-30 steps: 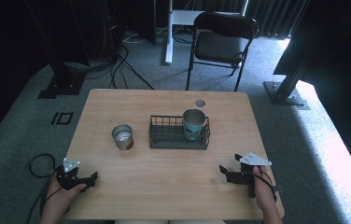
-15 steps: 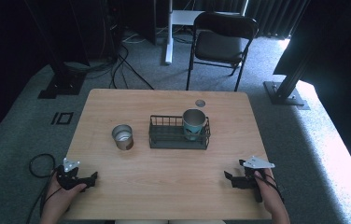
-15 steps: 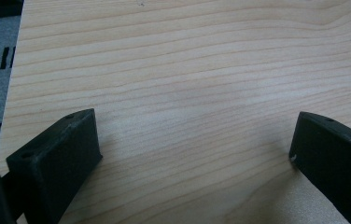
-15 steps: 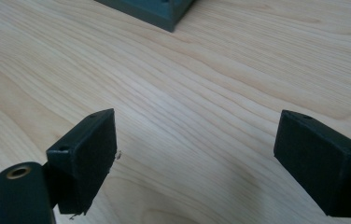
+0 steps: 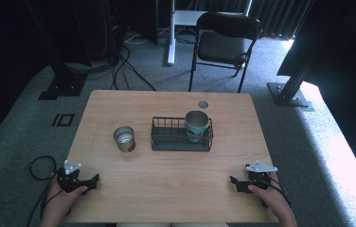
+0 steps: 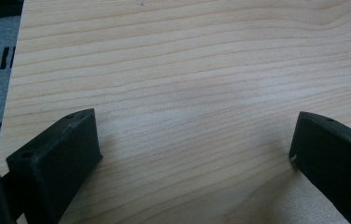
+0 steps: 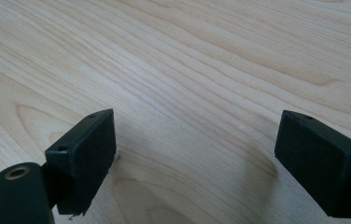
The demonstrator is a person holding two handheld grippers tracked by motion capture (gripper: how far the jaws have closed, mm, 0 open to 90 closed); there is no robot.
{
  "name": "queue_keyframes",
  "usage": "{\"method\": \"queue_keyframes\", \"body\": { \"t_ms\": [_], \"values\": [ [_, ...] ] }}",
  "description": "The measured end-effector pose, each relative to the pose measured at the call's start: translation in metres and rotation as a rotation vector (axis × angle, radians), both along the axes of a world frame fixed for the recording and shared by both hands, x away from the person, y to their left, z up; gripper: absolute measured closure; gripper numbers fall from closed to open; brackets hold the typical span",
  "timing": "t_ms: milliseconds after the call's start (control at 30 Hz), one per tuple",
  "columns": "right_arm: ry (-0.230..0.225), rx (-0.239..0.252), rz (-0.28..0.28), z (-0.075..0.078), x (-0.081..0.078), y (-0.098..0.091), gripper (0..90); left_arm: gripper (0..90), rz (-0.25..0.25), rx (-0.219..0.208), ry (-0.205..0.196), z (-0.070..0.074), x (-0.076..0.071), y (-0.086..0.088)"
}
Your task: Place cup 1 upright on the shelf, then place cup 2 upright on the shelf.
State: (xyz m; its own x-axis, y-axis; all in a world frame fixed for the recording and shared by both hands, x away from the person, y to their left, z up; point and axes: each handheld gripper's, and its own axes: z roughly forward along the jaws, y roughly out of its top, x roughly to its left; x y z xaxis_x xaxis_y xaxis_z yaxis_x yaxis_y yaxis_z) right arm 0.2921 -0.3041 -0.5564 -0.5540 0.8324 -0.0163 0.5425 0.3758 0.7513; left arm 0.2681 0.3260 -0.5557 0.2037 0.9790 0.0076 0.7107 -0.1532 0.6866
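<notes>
Both sets of jaws spread wide, nothing between them, resting on bare table (image 6: 187, 70). L gripper (image 5: 88, 182) near-left corner, R gripper (image 5: 235, 183) near-right. Steel cup (image 5: 124, 138) sits just left of wire basket (image 5: 171, 142), untouched; teal mug (image 5: 197, 126) stands in basket's right end. No pick started imo. Gripper views give woodgrain, high view gives layout.

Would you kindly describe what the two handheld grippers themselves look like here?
Both are black. The left gripper and right gripper each carry a grey three-cornered plate on top and trail a dark cable. In the gripper views the fingers are blocky, matte black slabs with small screw holes; a brass-coloured ring shows on a black part at lower left.
</notes>
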Motion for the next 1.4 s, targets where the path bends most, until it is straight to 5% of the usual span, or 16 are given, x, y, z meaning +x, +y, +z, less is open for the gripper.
{"method": "queue_keyframes", "body": {
  "t_ms": [233, 967, 1400],
  "values": [
    [0.046, -0.001, 0.006, -0.0013, 0.0015, 0.0012, 11.9, 2.3, -0.001, 0.000, 0.000, 0.0000, 0.0000, 0.0000],
    [0.046, -0.004, 0.005, -0.0014, 0.0015, 0.0017, 11.7, 2.3, -0.002, -0.004, -0.003, -0.0002, -0.0017, -0.0002],
    [0.046, -0.004, 0.005, -0.0014, 0.0014, 0.0018, 11.7, 2.3, -0.073, 0.001, -0.002, 0.0000, -0.0050, 0.0039]
  ]
}}
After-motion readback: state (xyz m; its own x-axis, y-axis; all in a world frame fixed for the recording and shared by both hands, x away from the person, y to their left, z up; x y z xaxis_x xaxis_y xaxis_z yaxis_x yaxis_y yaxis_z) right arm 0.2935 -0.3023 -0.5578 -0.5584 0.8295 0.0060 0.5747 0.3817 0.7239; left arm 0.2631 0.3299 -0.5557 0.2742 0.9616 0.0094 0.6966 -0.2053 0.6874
